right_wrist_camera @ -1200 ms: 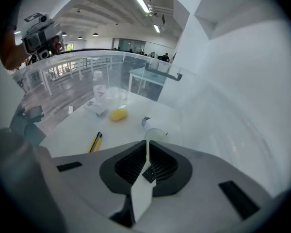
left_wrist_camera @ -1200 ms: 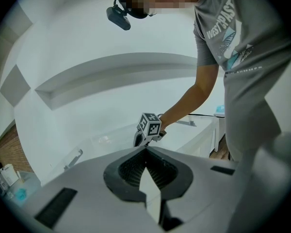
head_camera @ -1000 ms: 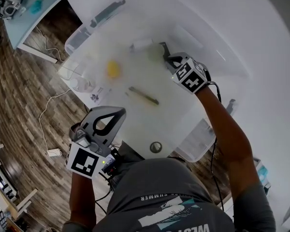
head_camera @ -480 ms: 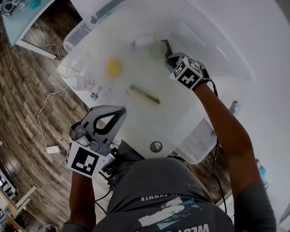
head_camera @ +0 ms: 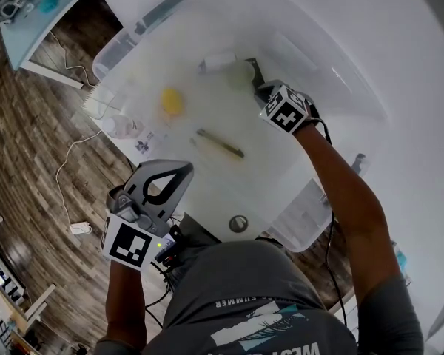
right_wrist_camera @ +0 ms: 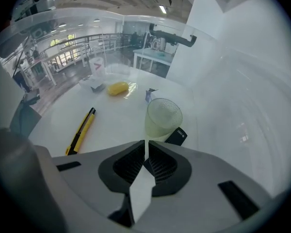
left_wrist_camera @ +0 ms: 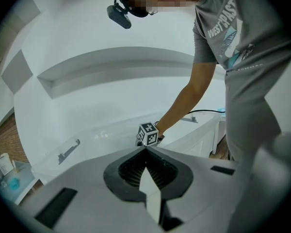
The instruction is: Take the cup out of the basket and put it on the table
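Where it stands upright on table, cup translucent, pale greenish.

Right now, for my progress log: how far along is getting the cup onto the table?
Done: the cup stands upright on the table, not in any basket. In hand: nothing. The right tongs sit at the cup's near side, slightly apart with nothing pinched between them. The left tongs are shut and empty. Left: probably only drawing the right tongs back.
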A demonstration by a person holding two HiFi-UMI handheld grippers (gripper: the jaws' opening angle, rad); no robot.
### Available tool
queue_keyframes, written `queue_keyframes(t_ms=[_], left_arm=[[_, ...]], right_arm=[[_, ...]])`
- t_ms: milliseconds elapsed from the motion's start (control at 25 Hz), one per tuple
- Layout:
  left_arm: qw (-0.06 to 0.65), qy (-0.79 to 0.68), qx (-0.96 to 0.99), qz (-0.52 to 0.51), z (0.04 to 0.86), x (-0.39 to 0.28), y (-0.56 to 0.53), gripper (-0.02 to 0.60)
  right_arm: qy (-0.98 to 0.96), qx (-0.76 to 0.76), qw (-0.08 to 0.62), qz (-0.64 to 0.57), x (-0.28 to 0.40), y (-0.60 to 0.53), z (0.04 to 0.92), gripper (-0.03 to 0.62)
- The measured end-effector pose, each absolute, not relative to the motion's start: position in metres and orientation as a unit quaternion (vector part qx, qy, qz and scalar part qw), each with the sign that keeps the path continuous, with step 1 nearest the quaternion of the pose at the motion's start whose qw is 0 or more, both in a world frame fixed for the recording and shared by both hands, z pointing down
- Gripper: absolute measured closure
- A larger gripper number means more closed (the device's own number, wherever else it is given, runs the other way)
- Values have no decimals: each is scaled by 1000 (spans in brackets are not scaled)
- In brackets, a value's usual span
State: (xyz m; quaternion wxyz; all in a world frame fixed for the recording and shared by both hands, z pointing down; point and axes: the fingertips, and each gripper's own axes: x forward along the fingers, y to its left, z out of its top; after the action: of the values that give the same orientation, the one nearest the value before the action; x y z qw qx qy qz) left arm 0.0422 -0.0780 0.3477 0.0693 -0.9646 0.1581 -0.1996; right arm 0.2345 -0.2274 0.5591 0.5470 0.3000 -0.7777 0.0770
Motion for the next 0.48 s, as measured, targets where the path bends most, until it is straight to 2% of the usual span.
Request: queue_keyframes(t_ms=[480], left_arm=[[62, 159, -966, -194, 353, 37, -79, 572]], right_arm=[[-779, 312, 538, 80, 233, -233, 561, 560]])
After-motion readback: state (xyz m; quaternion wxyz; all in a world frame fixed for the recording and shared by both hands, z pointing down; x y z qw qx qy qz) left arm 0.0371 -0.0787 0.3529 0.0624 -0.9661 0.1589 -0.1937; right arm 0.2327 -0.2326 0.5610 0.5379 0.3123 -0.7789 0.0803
